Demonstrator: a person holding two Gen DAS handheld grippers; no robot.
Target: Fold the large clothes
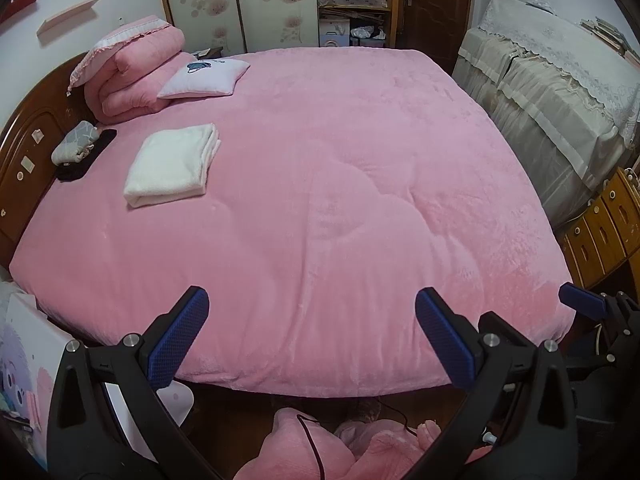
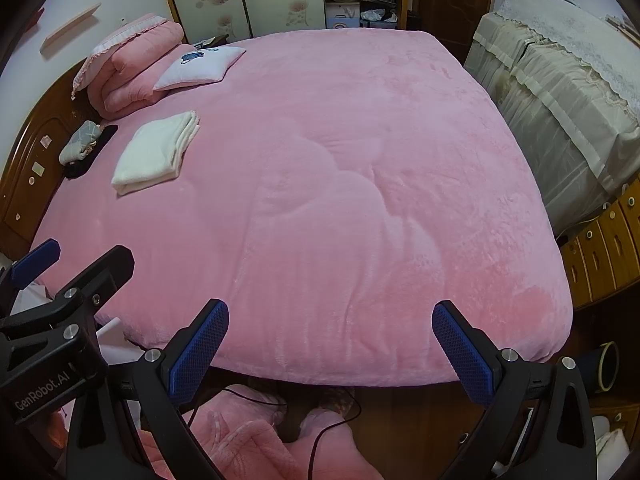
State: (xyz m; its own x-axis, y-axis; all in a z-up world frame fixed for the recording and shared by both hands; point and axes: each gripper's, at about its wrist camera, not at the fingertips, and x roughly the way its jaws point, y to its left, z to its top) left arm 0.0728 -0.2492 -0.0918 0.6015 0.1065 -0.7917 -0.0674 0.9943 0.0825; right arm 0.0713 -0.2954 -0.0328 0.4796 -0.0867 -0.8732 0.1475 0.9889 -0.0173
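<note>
— Bed (image 1: 320, 184) bare save a folded white towel (image 1: 172, 164). Grippers?
— Left gripper (image 1: 312, 340) and right gripper (image 2: 330, 352) both gape, empty. Pink garment (image 1: 320, 448) heaped on floor below; pickup comes next, I'd judge

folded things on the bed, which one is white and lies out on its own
The folded white towel, flat on the pink bedspread. The folded pink quilt is stacked by the headboard with a small pillow against it.

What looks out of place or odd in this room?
A pink garment lies crumpled on the floor at the foot of the bed, a dark cable trailing across it. The white folded cloth looks neat.
</note>
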